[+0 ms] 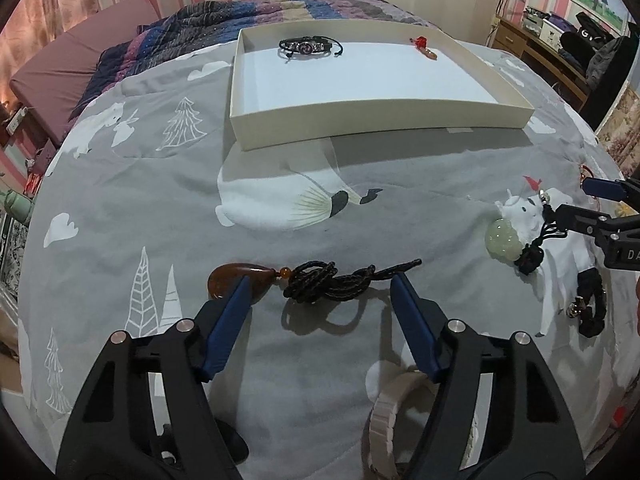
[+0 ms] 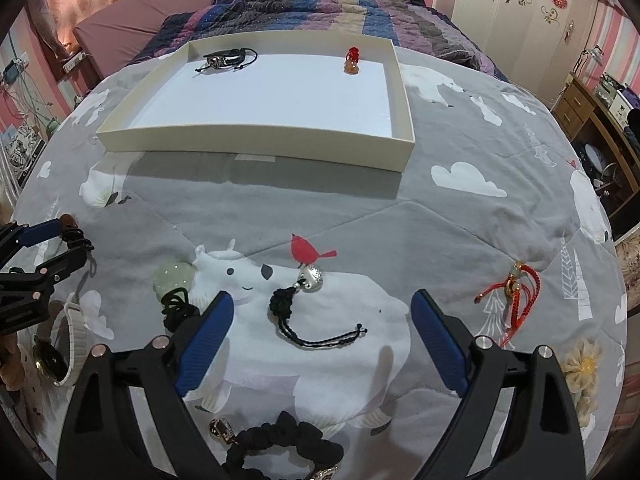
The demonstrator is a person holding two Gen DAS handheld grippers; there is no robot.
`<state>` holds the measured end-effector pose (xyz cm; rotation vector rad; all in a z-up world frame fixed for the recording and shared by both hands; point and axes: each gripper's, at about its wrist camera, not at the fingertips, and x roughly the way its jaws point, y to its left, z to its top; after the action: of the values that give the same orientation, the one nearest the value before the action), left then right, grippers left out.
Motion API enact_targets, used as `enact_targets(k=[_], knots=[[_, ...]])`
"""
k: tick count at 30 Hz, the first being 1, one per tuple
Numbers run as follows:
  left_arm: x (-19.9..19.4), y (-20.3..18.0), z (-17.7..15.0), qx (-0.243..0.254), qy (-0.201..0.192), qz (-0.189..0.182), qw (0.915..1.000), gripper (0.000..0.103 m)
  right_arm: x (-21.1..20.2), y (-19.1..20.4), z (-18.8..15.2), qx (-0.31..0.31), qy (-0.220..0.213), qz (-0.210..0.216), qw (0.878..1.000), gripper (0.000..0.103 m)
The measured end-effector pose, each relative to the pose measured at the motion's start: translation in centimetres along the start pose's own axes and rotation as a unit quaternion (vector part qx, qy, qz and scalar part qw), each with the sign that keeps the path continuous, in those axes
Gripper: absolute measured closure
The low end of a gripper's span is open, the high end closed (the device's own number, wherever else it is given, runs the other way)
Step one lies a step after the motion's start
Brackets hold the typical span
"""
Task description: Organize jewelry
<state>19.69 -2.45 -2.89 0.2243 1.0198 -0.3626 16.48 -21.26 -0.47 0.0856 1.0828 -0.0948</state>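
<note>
The amber pendant necklace (image 1: 256, 280) lies on the grey bedspread (image 1: 280, 168), its black cord between the blue pads of the left tongs (image 1: 320, 292), which stand apart and press nothing. Beyond, the cream tray (image 1: 380, 124) holds a black bracelet (image 1: 310, 46) and a red charm (image 1: 424, 49). Only the right view shows the silver pendant (image 2: 312, 276) between the wide right tongs (image 2: 320, 312), and a red cord charm (image 2: 516, 284) to the right.
</note>
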Motion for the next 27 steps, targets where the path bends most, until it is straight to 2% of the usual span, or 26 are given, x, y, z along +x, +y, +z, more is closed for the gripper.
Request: enact_targets(k=[2,4,6,8,15,21,24,25,27], knots=[[0.1,-0.2,0.2,0.0,0.0,0.001,1.0,0.034,0.2,0.1,-0.1,-0.001,0.001,0.001,1.0,0.013],[0.3,-0.3,0.5,0.0,0.001,-0.001,1.0,0.04,0.3,0.1,-0.1,-0.001,0.003,0.001,1.0,0.013],[0.4,-0.5,0.8,0.004,0.005,-0.004,1.0,0.054,0.5,0.1,0.0,-0.001,0.003,0.002,1.0,0.013],[0.8,-0.8,1.2,0.013,0.008,0.002,0.9999,0.058,0.6,0.1,0.0,-0.001,0.003,0.002,1.0,0.013],[2.1,-0.2,2.4,0.012,0.017,-0.014,0.9997,0.059,0.8,0.0,0.2,0.004,0.005,0.005,1.0,0.013],[2.3,0.3,2.8,0.008,0.027,-0.019,0.9994,0.073,0.9,-0.1,0.3,0.004,0.007,0.008,1.0,0.013],[2.4,0.5,2.9,0.0,0.034,-0.023,0.9992,0.076,1.2,0.0,0.3,0.004,0.01,0.011,1.0,0.014],[2.4,0.6,2.9,-0.004,0.035,-0.025,0.9991,0.076,1.3,0.0,0.3,0.003,0.011,0.01,1.0,0.015],[2.4,0.7,2.8,-0.006,0.035,-0.026,0.999,0.077,1.6,0.0,0.3,0.005,0.016,0.014,1.0,0.029]])
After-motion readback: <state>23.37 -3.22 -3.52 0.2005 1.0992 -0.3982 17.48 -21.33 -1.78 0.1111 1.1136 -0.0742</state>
